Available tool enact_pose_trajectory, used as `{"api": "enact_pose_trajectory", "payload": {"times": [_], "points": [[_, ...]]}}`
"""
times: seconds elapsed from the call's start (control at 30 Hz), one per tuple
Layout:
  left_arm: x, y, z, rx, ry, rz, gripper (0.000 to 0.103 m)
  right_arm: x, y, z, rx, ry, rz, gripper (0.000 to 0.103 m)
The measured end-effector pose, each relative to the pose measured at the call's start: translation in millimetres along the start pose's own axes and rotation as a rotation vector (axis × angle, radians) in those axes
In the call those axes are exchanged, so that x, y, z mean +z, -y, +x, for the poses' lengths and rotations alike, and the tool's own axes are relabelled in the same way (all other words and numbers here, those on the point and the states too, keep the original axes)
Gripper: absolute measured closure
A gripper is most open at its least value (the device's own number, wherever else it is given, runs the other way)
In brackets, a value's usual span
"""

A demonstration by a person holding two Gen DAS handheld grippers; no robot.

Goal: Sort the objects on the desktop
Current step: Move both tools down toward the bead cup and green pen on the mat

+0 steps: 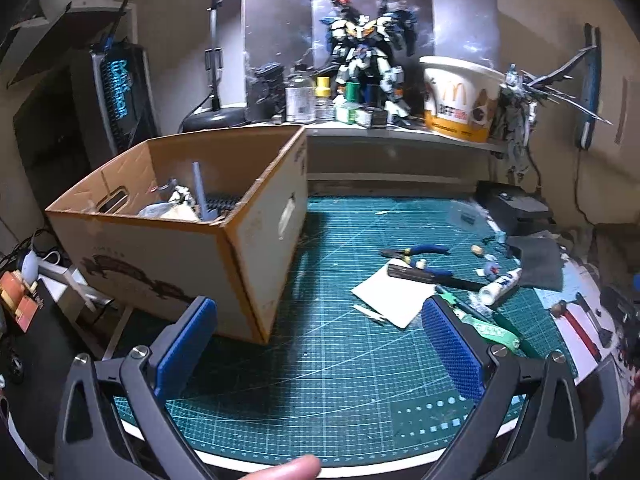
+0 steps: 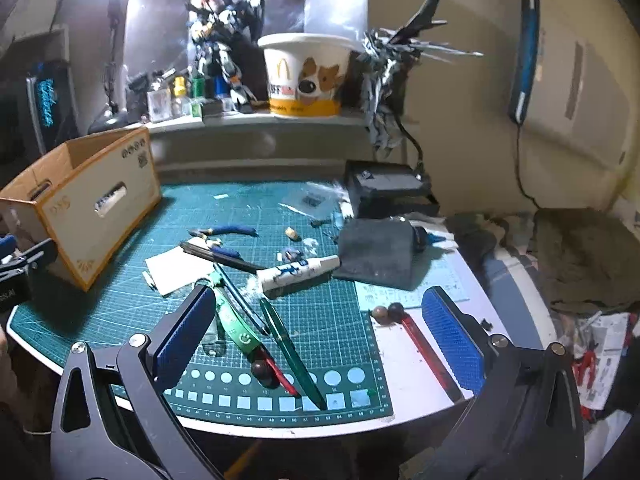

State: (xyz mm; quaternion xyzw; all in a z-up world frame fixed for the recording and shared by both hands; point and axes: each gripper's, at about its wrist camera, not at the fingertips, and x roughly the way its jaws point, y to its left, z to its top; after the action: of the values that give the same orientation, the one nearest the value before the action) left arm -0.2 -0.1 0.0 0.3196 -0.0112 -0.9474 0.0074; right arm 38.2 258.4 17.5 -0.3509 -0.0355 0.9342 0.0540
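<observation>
My left gripper (image 1: 320, 340) is open and empty above the green cutting mat (image 1: 320, 360), just right of the cardboard box (image 1: 168, 256), which holds loose parts. My right gripper (image 2: 316, 328) is open and empty over the mat's front, above a green file (image 2: 236, 324), a green stick (image 2: 292, 356) and a red-handled tool (image 2: 276, 372). Farther back lie a white tube (image 2: 298, 272), blue-handled pliers (image 2: 228, 232), a white paper sheet (image 2: 180, 268) and a dark sanding pad (image 2: 376, 252). The box also shows at the left in the right wrist view (image 2: 92, 208).
A rear shelf (image 1: 400, 130) carries robot models (image 1: 368, 68), small bottles (image 1: 300, 96) and a McDonald's bucket (image 1: 460, 96). A black box (image 2: 388, 188) stands at the mat's back right. A second red tool (image 2: 424, 344) lies right of the mat. Clutter fills the far right.
</observation>
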Motion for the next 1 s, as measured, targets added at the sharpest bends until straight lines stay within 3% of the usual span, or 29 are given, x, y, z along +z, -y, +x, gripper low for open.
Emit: {"api": "enact_pose_trajectory", "payload": {"times": [0.17, 0.27, 0.4, 0.63, 0.87, 1.0], "points": [[8, 6, 1, 0.059, -0.016, 0.035, 0.000, -4, 17, -4, -0.011, 0.083, 0.117, 0.000], [14, 19, 5, 0.043, -0.024, 0.047, 0.000, -6, 26, -8, -0.025, 0.123, 0.174, 0.000], [4, 10, -3, -0.048, 0.008, 0.000, 0.000, -17, 57, -15, 0.003, 0.148, 0.178, 0.000], [-2, 10, 1, -0.113, 0.007, -0.002, 0.000, -18, 55, -20, 0.017, 0.192, 0.134, 0.000], [-17, 8, 23, -0.309, -0.058, -0.086, 0.000, -38, 61, -19, -0.001, 0.258, 0.012, 0.000], [-26, 24, 37, -0.341, -0.085, -0.055, 0.000, -53, 75, -10, 0.024, 0.251, 0.010, 0.000]]}}
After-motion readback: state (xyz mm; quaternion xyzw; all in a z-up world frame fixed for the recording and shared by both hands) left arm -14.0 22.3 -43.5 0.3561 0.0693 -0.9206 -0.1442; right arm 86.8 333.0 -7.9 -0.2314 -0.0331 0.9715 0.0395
